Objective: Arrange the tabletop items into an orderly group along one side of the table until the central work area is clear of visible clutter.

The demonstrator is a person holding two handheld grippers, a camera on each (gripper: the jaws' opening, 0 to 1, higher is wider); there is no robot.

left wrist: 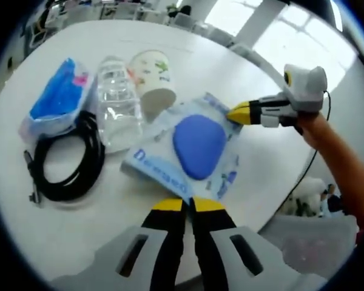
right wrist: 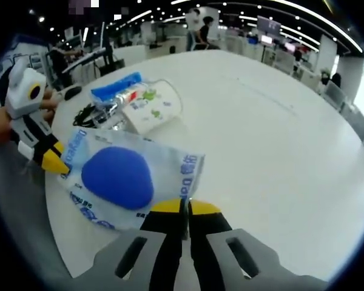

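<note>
Now both claws clamped on the one packet (left wrist: 197, 151), the clear pouch with the blue pad inside, lying flat on the white counter (left wrist: 279, 170). Left claw (left wrist: 188, 205) pinched shut on its near edge; right claw (right wrist: 186, 207) closed on the opposite edge, seen reaching in from the right in the left gripper view. Just beyond the packet: a printed paper cup (left wrist: 153, 77) on its side, a clear plastic bottle (left wrist: 117, 106) beside it, a blue-and-white bag (left wrist: 57, 103) further left, and a coiled black cable (left wrist: 70, 160) touching the bag. Already bunched toward one side, with a wide bare stretch of counter in the right gripper view. Risk from here, by the look of it: two grips on thin film, so pulling apart could tear the pouch or slip one edge free. Pushing it forward too hard could nudge the cup and bottle, both free to roll, and scatter the group again.
</note>
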